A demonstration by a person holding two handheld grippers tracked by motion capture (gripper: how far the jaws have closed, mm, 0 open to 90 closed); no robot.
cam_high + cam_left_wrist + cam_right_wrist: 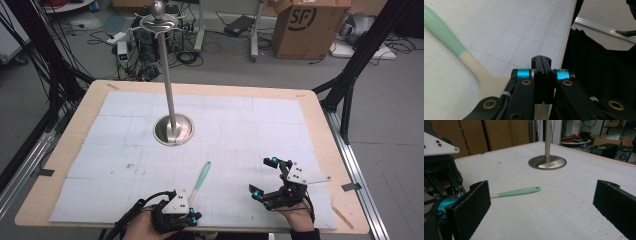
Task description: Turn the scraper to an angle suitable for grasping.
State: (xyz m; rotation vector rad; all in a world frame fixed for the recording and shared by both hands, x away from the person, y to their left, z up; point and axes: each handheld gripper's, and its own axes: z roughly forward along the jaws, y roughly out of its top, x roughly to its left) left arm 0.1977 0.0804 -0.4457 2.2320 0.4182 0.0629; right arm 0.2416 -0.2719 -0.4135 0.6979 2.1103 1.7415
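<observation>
The spatula (199, 182) lies flat on the surface (240, 130), in front of the metal stand (173, 129) on the person's side, its green handle pointing toward the stand's round base. The left tool (192, 219) sits at the spatula's pale blade end, just beside it; its jaws are clenched together with nothing between them. The right tool (264, 177) rests well to the right of the stand, apart from the spatula, its jaws spread wide and released.
</observation>
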